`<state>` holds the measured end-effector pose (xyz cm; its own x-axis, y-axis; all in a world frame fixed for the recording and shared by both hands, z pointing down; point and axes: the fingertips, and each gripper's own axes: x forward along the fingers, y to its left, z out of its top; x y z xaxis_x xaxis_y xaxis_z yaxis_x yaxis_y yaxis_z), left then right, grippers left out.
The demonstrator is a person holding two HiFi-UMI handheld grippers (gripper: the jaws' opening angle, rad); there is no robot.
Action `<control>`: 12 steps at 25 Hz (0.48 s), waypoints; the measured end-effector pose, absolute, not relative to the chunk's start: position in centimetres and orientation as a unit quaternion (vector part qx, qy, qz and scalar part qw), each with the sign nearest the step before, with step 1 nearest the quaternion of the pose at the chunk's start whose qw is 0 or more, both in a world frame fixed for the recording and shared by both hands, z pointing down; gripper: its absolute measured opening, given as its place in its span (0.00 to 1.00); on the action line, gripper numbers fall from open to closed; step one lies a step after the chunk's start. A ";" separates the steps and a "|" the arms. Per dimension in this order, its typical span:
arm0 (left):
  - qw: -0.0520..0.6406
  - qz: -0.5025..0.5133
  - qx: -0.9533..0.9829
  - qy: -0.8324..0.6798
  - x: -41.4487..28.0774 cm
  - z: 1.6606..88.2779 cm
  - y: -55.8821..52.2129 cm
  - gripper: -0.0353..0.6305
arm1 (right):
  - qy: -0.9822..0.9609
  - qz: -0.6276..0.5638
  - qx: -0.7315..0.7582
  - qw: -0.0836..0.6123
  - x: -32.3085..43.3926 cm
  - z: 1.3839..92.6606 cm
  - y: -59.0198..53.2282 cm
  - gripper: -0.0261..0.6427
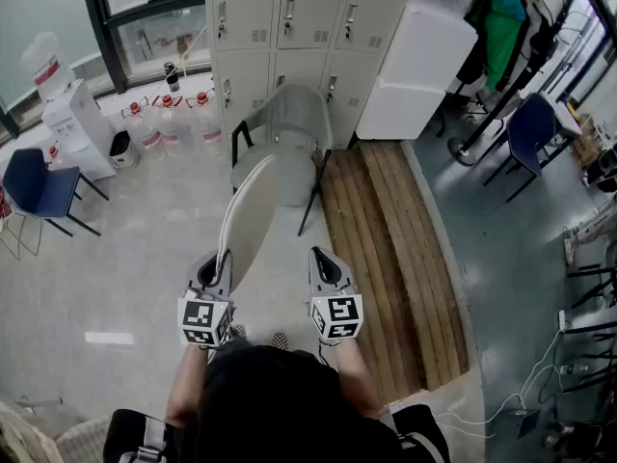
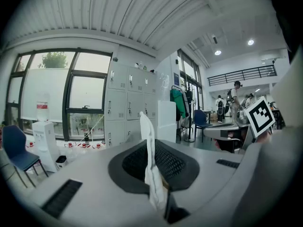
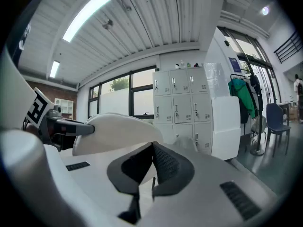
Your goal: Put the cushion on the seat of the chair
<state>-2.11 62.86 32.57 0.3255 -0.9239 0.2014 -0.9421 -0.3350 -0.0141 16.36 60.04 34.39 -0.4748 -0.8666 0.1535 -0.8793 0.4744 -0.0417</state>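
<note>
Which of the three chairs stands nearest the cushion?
The grey chair directly ahead, before the lockers; the left blue chair and right blue chair stand far aside.

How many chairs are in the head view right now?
3: a grey chair ahead by the lockers, a blue chair far left, a second blue chair upper right. More may hide off the edges.

Grey lockers [image 1: 289, 27] stood at the far side beside dark-framed windows [image 1: 154, 17]. Water bottles [image 1: 174, 128] lined the pale floor [image 1: 145, 220] near a white dispenser [image 1: 77, 123]. A blue chair [image 1: 39, 186] sat at the left, wooden planks [image 1: 395, 249] lay at the right, and a clothes rack [image 1: 501, 37] stood beyond them. Strip lamps [image 3: 87, 14] lit the ribbed ceiling [image 3: 142, 27].
</note>
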 end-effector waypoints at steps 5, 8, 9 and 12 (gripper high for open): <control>0.053 0.084 0.811 -0.576 -1.9 32.4 62.7 0.11 | -0.859 0.064 0.506 0.049 16.5 34.4 60.2 0.08; 0.055 0.083 0.811 -0.577 -1.4 32.2 62.7 0.11 | -0.859 0.066 0.505 0.048 16.9 34.3 60.3 0.08; 0.056 0.083 0.810 -0.577 -1.3 32.2 62.7 0.11 | -0.859 0.066 0.505 0.049 17.0 34.3 60.3 0.08; 0.056 0.084 0.809 -0.579 -1.0 32.3 62.6 0.11 | -0.859 0.067 0.504 0.052 17.5 34.8 60.3 0.08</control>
<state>-1.01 62.60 32.31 0.3145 -0.9276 0.2015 -0.9466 -0.3224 -0.0070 17.47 60.31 34.77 -0.4864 -0.8596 0.1566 -0.8735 0.4827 -0.0634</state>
